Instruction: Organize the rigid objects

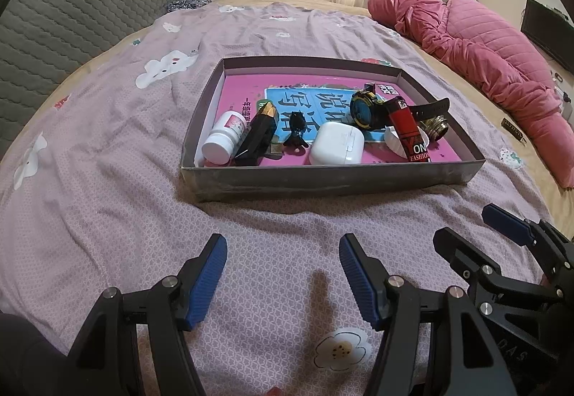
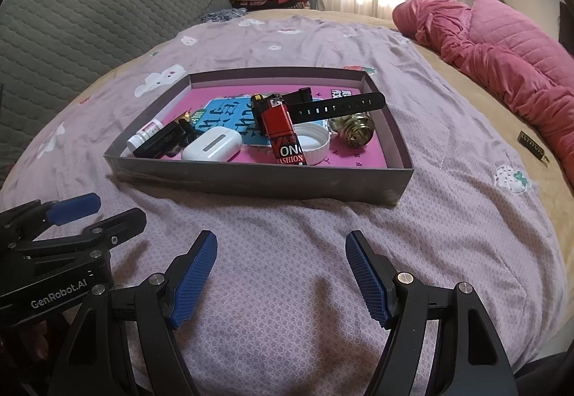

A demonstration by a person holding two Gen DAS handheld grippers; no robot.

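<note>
**Inspector:** Status of both tools?

**Assessor:** The left gripper (image 1: 283, 274) and the right gripper (image 2: 281, 274) both hang over the bedspread (image 1: 107, 152) on the near side of the box (image 1: 323, 177), well apart from it. Jaws on each stand wide with nothing between them.

**Inspector:** Where are the rigid items?

**Assessor:** All those I can see lie inside the box, crowded toward its near wall. From the box's left end: a white bottle (image 1: 224, 139), a black-and-gold case (image 1: 258, 135), a small black clip-like item (image 1: 296, 132), a white earbud case (image 1: 337, 144), a watch (image 1: 366, 108), a red lighter (image 2: 283, 132), a white cap (image 2: 315, 143) and a brass bell (image 2: 355, 130) toward the right end.

**Inspector:** Orientation of the long pieces?

**Assessor:** The lighter's long axis runs from the near wall toward the far wall, head end away, bottom end resting on the cap, so it sits tilted. The bottle lies on its side, cap toward the near wall. The black-and-gold case runs alongside it, gold end pointing away. The watch strap (image 2: 337, 107) sticks out toward the box's right wall, raised off the floor.

**Inspector:** Risks?

**Assessor:** In my judgement, three. The lighter is propped, not flat; nudging the cap would likely roll it. The strap overhangs the bell, so lifting either could drag the other. The box is light card on soft bedding; a push against its wall may slide or tip it. A dark tag-like item (image 2: 532, 144) lies outside the box, far to its right, and may be overlooked.
</note>
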